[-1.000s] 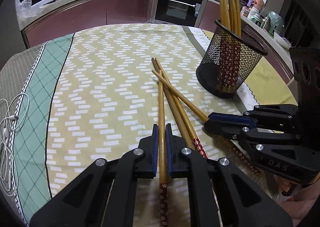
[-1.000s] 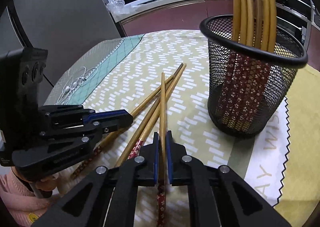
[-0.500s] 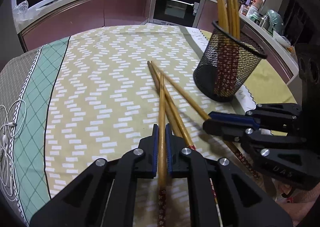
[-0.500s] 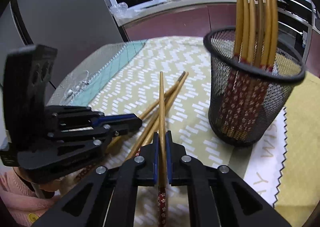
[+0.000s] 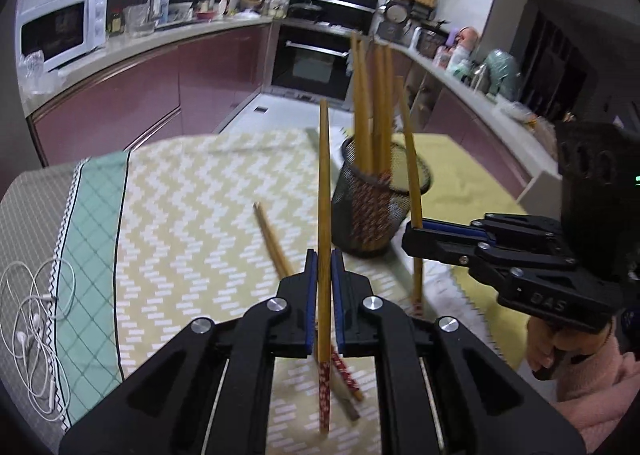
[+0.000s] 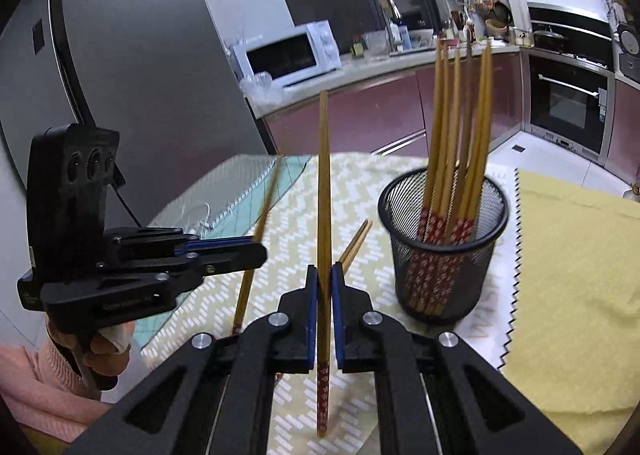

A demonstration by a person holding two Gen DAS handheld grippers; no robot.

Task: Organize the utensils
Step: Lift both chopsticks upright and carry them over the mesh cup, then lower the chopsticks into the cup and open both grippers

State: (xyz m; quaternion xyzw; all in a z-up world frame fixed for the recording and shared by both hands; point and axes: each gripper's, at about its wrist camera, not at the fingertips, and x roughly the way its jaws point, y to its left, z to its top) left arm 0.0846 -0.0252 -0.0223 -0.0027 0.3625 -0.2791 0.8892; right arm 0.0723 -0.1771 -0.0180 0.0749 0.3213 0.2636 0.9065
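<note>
Kitchen counters curve behind a desk (image 5: 192, 191) spread with a zigzag-patterned cloth. Each claw is clenched on its own chopstick, lifted clear of the desk: the left claw (image 5: 324, 283) on the left chopstick (image 5: 324, 183), the right claw (image 6: 324, 287) on the right chopstick (image 6: 323, 191). Ahead and to the right of both claws stands a black mesh holder (image 6: 444, 279) with more chopsticks upright in it, and loose chopsticks (image 5: 272, 239) lie on the cloth below the left claw.

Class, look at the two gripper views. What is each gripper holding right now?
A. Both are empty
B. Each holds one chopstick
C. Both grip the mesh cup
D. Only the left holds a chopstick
B: the left gripper is shut on one chopstick and the right gripper on another chopstick, both lifted off the table, beside the cup.
</note>
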